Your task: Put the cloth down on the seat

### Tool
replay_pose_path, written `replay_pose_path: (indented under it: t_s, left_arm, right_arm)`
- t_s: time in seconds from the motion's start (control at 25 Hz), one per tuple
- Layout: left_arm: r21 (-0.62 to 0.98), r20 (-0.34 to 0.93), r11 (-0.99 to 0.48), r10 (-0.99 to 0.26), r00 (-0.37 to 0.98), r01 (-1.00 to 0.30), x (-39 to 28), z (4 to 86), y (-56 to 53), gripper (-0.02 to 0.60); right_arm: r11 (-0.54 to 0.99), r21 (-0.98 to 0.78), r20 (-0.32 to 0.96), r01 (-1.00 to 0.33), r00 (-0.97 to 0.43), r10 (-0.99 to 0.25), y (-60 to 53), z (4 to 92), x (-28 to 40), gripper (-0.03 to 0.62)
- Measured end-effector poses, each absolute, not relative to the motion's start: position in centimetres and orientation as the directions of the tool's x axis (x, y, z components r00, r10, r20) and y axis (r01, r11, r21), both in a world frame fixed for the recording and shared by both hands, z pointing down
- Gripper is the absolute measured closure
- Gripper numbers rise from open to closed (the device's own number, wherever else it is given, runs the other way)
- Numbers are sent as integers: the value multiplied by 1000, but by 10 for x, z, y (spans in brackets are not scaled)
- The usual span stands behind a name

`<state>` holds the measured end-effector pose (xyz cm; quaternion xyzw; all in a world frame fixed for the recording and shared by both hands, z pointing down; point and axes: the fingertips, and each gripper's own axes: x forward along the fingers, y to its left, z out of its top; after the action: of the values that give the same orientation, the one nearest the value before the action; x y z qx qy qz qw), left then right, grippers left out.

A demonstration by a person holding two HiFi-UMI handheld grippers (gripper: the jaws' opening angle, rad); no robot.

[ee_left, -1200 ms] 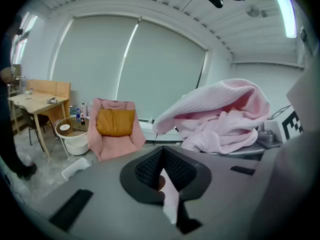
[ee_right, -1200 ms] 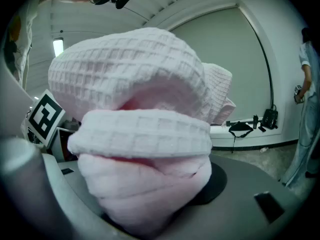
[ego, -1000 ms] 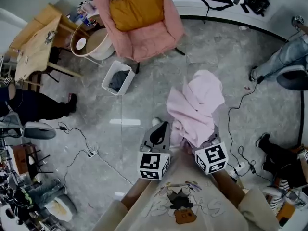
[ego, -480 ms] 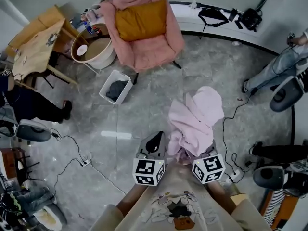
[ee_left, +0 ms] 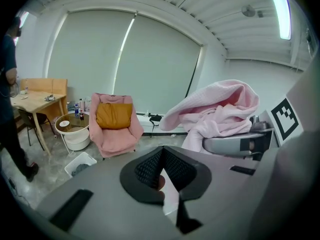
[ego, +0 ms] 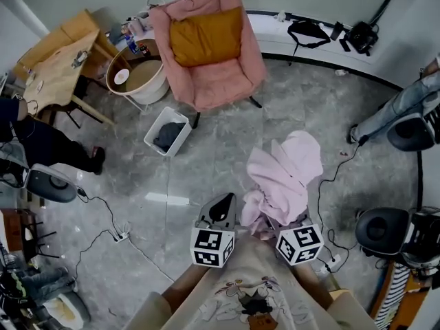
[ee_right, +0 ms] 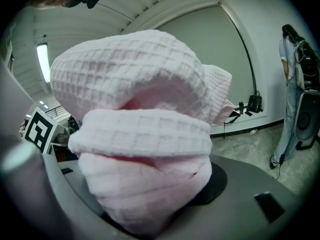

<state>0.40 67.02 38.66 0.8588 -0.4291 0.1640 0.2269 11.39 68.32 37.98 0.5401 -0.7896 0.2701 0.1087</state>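
Observation:
A bunched pink waffle cloth (ego: 285, 177) hangs over my right gripper (ego: 273, 217), which is shut on it; the fingertips are buried in the fabric. In the right gripper view the cloth (ee_right: 145, 134) fills most of the picture above the gripper (ee_right: 150, 204). My left gripper (ego: 221, 207) sits beside it, shut and holding nothing; its black pads (ee_left: 150, 166) meet in a point. The pink armchair (ego: 220, 81) with an orange cushion (ego: 206, 36) stands across the floor, well ahead of both grippers. Its seat (ee_left: 117, 136) also shows in the left gripper view, with the cloth (ee_left: 220, 109) at the right.
A white basket of dark clothes (ego: 168, 130) stands on the floor in front of the chair's left corner. A round side table (ego: 134, 74) and a wooden table (ego: 58, 71) are at the left, with a person (ego: 41, 146) beside them. Cables (ego: 117, 236) trail over the floor; another person's legs (ego: 395, 115) are at the right.
The cloth stays in my right gripper. Both grippers sit slightly lower in the head view, the armchair shows more fully, and the legs at the right have shifted toward the edge.

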Motion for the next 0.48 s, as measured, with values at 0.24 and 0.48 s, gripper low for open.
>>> replay_pose_path:
  t_s: [0.24, 0.48]
  left_arm:
    - [210, 449, -522, -700, 556, -827, 61, 368, 639, 577]
    - [197, 483, -469, -718, 502, -861, 92, 379, 626, 577]
  right_arm:
    - [336, -345, 422, -876, -465, -778, 659, 374, 161, 286]
    - [359, -366, 437, -859, -499, -748, 638, 387, 195, 284]
